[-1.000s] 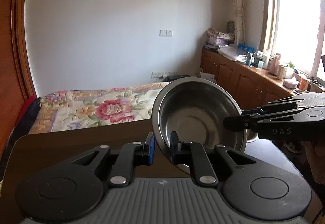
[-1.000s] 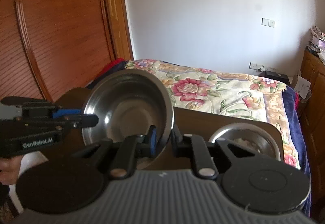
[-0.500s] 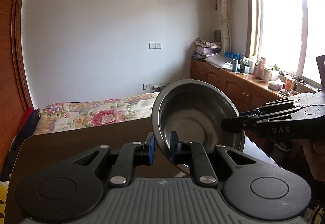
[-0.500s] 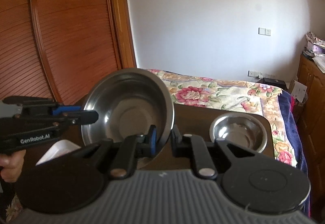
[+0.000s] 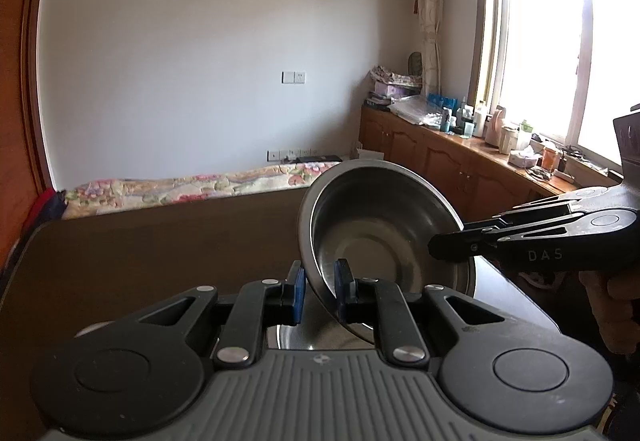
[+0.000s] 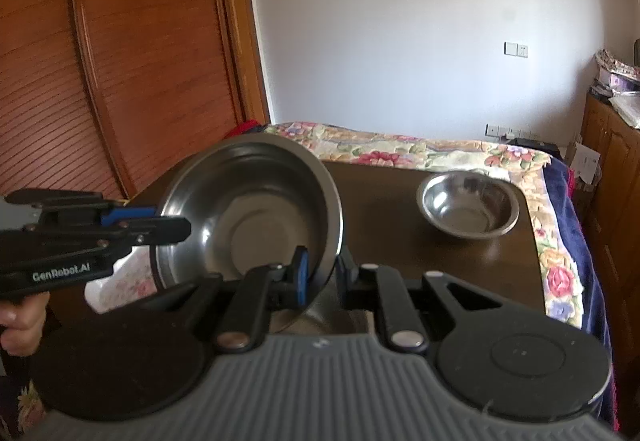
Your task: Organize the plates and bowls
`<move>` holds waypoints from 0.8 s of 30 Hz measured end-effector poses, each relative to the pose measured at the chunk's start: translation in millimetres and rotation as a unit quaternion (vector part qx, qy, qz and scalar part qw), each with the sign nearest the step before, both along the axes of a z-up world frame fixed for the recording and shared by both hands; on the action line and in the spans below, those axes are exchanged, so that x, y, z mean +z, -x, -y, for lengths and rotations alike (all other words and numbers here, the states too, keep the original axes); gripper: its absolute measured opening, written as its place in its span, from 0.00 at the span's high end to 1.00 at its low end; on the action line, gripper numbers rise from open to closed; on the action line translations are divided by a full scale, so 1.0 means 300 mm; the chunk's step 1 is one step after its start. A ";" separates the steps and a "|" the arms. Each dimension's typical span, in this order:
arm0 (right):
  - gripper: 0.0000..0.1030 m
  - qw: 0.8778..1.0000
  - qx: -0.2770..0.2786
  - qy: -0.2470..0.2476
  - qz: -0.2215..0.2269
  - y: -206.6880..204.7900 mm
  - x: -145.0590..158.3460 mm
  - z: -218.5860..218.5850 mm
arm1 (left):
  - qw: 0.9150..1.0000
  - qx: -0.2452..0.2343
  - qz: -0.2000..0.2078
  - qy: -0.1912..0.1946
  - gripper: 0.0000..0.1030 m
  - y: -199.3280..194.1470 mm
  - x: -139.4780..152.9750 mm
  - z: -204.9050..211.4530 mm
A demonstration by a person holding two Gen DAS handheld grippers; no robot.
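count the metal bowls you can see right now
2. One large bowl is held off the table, tilted, its rim gripped by the left gripper and the right gripper. A smaller bowl sits on the table's far right. Another may be hidden below.

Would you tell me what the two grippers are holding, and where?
Both hold the large steel bowl by its rim: left gripper and right gripper on opposite sides.
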State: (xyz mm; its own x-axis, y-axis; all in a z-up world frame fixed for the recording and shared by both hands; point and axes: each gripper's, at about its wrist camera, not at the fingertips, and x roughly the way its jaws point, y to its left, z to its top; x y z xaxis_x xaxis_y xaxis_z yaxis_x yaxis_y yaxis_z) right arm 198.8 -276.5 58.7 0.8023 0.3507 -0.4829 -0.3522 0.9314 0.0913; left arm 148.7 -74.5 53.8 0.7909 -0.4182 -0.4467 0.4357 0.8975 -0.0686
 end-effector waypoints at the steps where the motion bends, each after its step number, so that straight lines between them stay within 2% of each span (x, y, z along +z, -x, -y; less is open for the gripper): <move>1: 0.84 1.000 0.000 0.002 -0.002 0.008 -0.009 -0.001 | 1.000 0.000 -0.005 0.001 0.64 0.002 -0.014 0.000; 6: 0.84 1.000 0.004 0.007 -0.011 0.049 -0.057 -0.004 | 1.000 0.002 -0.022 0.007 0.64 0.010 -0.074 -0.005; 17: 0.84 0.999 0.012 0.012 -0.033 0.046 -0.142 -0.008 | 0.999 0.002 -0.053 0.003 0.64 -0.038 -0.163 0.007; 24: 0.83 0.999 0.009 0.013 -0.042 0.033 -0.190 -0.010 | 0.999 0.006 -0.049 -0.013 0.64 -0.052 -0.194 0.021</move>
State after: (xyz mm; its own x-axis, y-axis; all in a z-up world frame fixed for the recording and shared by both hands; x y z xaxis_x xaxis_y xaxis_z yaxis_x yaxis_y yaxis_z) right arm 188.8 -273.6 1.9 0.7526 0.3515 -0.5569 -0.3613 0.9274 0.0971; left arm 164.3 -80.9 -4.6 0.7482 -0.3959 -0.5325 0.4165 0.9049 -0.0876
